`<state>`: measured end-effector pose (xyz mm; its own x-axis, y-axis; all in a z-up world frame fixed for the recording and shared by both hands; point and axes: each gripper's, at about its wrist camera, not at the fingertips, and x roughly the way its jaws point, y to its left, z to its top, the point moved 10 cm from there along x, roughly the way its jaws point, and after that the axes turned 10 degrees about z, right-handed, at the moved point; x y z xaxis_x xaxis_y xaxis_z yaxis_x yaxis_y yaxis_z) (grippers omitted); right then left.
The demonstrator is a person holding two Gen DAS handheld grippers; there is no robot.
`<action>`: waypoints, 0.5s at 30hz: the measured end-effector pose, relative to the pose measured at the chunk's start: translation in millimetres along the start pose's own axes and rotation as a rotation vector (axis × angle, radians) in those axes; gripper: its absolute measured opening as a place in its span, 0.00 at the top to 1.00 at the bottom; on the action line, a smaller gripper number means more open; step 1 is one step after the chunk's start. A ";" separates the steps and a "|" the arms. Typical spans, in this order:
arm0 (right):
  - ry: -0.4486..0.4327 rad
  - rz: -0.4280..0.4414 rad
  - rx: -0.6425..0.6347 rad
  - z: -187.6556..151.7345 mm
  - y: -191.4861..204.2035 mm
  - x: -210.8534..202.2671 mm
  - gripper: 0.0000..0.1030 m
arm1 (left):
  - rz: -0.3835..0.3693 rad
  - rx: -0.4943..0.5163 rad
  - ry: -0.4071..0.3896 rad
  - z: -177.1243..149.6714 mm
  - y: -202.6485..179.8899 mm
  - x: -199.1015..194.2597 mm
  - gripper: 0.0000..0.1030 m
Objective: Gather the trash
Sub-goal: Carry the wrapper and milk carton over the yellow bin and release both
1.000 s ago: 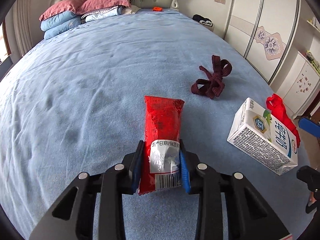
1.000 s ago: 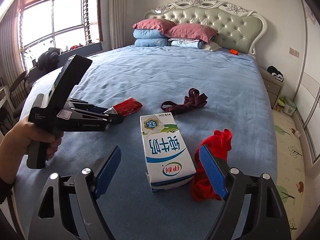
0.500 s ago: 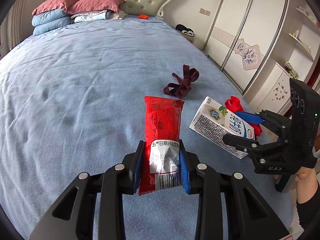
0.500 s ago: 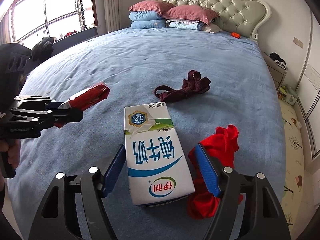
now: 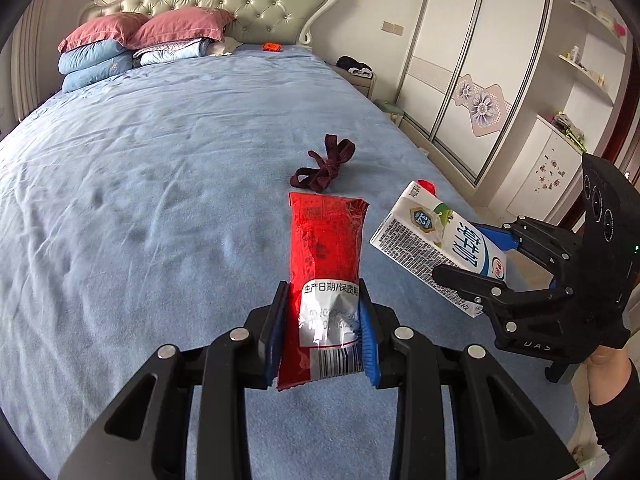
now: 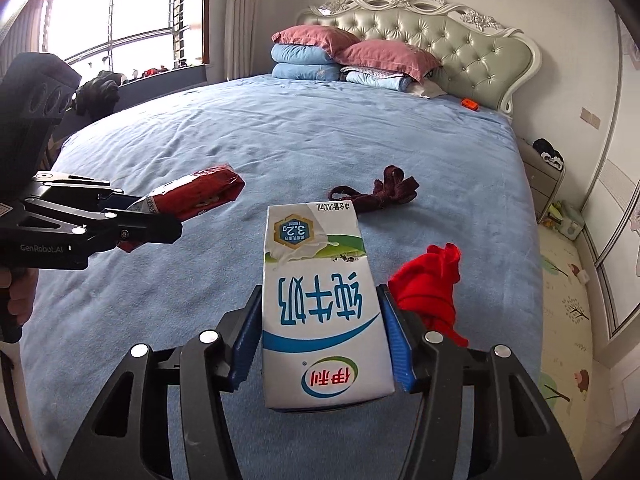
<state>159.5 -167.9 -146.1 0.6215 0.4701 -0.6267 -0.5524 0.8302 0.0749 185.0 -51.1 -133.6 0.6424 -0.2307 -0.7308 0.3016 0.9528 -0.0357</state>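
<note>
1 red wrapper (image 5: 326, 256), left gripper (image 5: 323, 334) | 1 milk carton (image 6: 320, 308), right gripper (image 6: 322, 346)

Bedroom interior. A large bed (image 6: 304, 152) with a blue cover fills the centre. At its far end stands a tufted, pale headboard (image 6: 424, 32) with a carved white frame. Pink and blue pillows (image 6: 332, 52) are stacked against the headboard. A wide window (image 6: 120, 12) on the left admits daylight. A bedside cabinet (image 6: 546, 176) stands to the right of the bed. A white sliding wardrobe (image 5: 476, 64) with flower motifs lines the right wall.
</note>
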 end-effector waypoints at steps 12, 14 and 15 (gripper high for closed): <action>-0.115 -0.031 0.134 -46.2 -29.5 -106.9 0.48 | -0.070 0.135 -0.023 -11.5 -99.3 -28.8 0.69; -0.120 -0.057 0.153 -59.8 -40.7 -123.0 0.48 | -0.096 0.163 -0.018 -13.3 -124.5 -26.9 0.69; -0.121 -0.071 0.165 -67.6 -47.4 -130.7 0.48 | -0.111 0.176 -0.014 -14.9 -137.6 -25.5 0.69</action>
<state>66.8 -288.9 -120.2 0.7233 0.4333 -0.5376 -0.4127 0.8955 0.1665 116.7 -173.4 -120.1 0.6079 -0.3362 -0.7193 0.4888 0.8724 0.0053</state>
